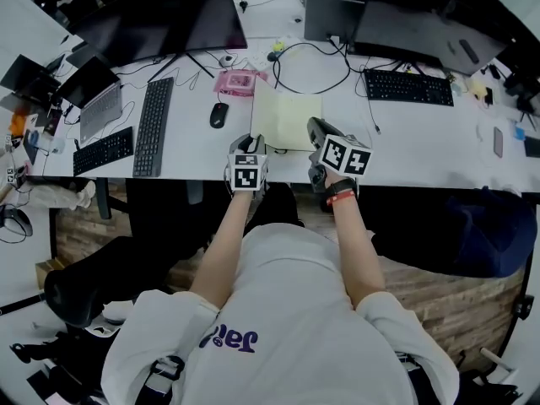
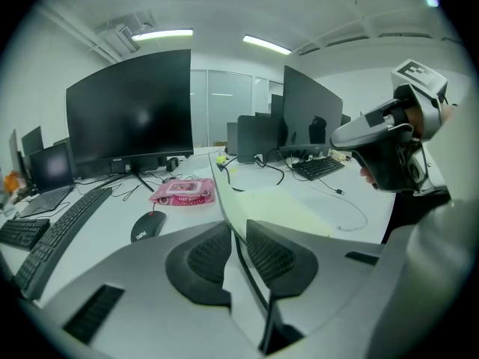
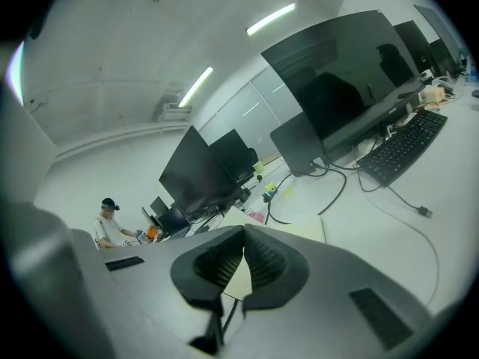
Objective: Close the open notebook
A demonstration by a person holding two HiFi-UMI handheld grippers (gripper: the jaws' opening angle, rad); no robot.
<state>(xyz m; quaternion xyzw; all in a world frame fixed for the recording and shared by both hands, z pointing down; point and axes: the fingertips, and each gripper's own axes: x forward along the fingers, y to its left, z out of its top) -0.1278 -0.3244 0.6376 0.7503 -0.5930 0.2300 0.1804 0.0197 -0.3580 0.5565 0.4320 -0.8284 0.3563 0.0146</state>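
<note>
The notebook (image 1: 291, 118) lies open on the white desk (image 1: 405, 142), its pages pale yellow. Its left leaf (image 2: 222, 189) stands up on edge and runs in between the jaws of my left gripper (image 2: 238, 234), which is shut on it at the near edge. The other page (image 2: 293, 214) lies flat to the right. In the head view my left gripper (image 1: 252, 146) sits at the notebook's near left corner. My right gripper (image 1: 315, 127) hovers over the near right corner, apart from the paper. In its own view the right gripper (image 3: 244, 235) is shut with nothing in it, above the flat page (image 3: 301, 229).
A black mouse (image 1: 218, 115) and a pink packet (image 1: 236, 81) lie left of the notebook. Keyboards (image 1: 154, 125) (image 1: 407, 87) flank it, and a looped cable (image 1: 309, 64) lies behind. Monitors (image 1: 160, 15) stand at the back. A person (image 3: 111, 226) sits far off.
</note>
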